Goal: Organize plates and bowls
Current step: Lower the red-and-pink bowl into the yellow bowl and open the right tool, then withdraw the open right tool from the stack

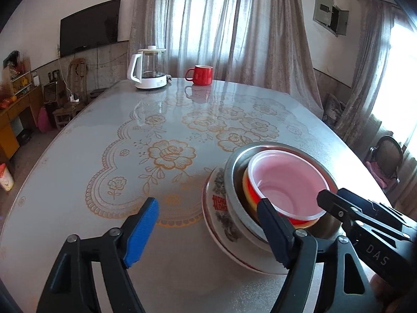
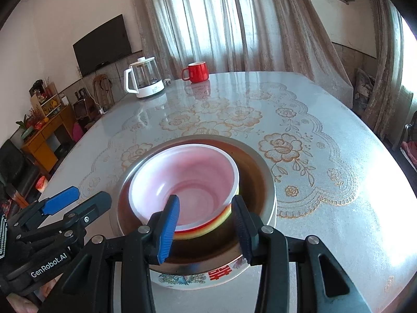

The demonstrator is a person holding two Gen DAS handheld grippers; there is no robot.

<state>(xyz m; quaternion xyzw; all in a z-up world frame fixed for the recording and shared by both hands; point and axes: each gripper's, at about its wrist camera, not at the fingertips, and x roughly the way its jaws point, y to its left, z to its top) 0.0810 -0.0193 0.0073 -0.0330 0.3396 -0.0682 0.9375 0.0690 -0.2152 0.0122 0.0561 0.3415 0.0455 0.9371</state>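
The pink bowl (image 2: 187, 182) sits nested atop stacked bowls on the table (image 2: 325, 208). The right gripper (image 2: 206, 224) straddles its near rim, fingers not pressing; the left gripper (image 1: 208, 224) gapes empty beside the stack.

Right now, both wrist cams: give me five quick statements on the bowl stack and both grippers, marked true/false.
1. The pink bowl sits innermost in the nested stack. True.
2. The left gripper is clamped on the metal bowl. False: its jaws are wide apart and grip nothing.
3. The right gripper straddles the pink bowl's near rim, one finger inside and one outside. True.
4. The red mug is stacked inside the bowls. False: it stands apart at the far end of the table, beside the kettle.
5. The floral ceramic bowl is at the bottom of the stack. True.
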